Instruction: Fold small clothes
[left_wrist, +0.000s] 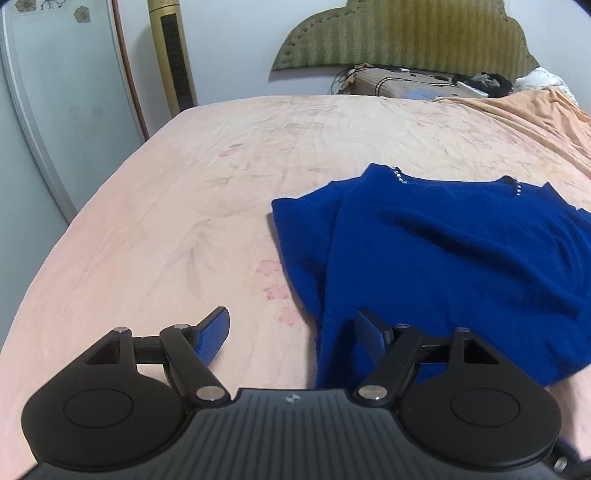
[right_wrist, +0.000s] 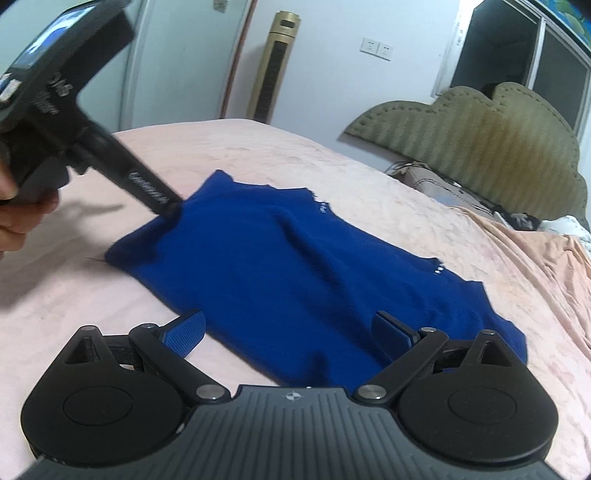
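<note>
A blue knit top (left_wrist: 454, 251) with small rhinestones at the neckline lies spread on the pink bedsheet (left_wrist: 177, 206); one sleeve is folded over at its left side. My left gripper (left_wrist: 291, 328) is open and empty, hovering at the top's lower left corner, its right finger over the fabric. In the right wrist view the same top (right_wrist: 295, 273) lies ahead. My right gripper (right_wrist: 291, 332) is open and empty over the top's near hem. The left gripper's body (right_wrist: 66, 110) shows there at upper left, its tip at the top's far left corner.
A padded green headboard (left_wrist: 406, 33) stands at the far end, with a cardboard box and cables (left_wrist: 406, 83) beside it. An orange blanket (left_wrist: 535, 110) is bunched at the right. A gold tower fan (left_wrist: 173, 55) and a wardrobe (left_wrist: 55, 92) stand left of the bed.
</note>
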